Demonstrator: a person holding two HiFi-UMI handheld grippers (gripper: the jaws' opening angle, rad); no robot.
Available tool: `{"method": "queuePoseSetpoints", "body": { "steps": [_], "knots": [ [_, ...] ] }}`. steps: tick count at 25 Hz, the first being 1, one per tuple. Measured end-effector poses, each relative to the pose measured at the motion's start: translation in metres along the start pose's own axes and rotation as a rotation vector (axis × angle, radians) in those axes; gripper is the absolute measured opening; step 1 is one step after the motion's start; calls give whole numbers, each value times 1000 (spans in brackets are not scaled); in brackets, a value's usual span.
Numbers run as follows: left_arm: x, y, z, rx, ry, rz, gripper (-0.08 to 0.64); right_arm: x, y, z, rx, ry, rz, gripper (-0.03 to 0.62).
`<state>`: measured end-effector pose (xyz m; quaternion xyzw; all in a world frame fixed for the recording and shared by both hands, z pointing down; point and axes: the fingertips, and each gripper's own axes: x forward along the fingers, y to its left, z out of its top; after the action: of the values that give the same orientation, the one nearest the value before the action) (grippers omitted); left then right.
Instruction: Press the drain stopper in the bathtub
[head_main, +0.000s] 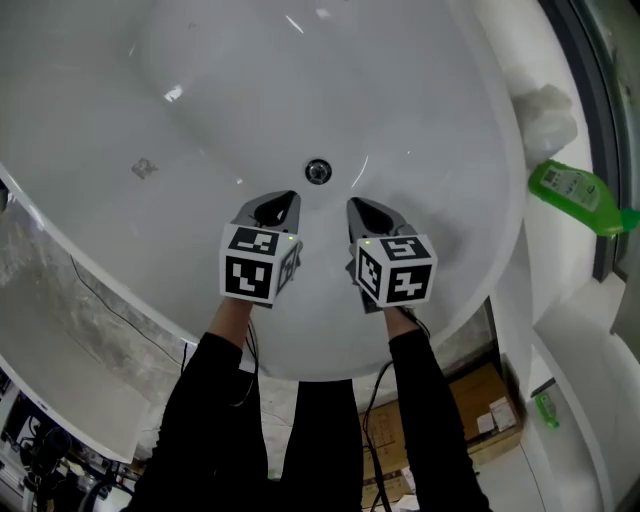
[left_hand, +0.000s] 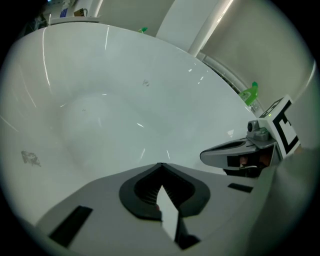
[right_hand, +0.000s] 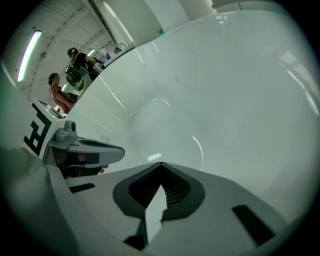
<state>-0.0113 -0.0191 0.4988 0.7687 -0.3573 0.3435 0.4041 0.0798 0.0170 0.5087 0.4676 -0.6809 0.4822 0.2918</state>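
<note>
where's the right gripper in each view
Head view: right gripper right of centre, just below-right of the drain stopper.
Left gripper view: right gripper at the right edge, tip pointing left.
Right gripper view: the gripper itself across the bottom, jaws shut.
Shared landmark: the white bathtub behind it.

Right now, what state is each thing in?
drain stopper: untouched; pressed or not, cannot tell
left tongs: shut, empty, short of the drain stopper
right tongs: shut, empty
bathtub: no water
green bottle: upright, beside the bathtub
</note>
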Motion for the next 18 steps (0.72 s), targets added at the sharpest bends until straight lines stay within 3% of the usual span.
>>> {"method": "queuePoseSetpoints", "body": {
  "steps": [18],
  "knots": [
    [-18, -9, 8, 19, -13, -35, 5, -12, 12, -4, -29, 10, -21, 3]
  ]
}}
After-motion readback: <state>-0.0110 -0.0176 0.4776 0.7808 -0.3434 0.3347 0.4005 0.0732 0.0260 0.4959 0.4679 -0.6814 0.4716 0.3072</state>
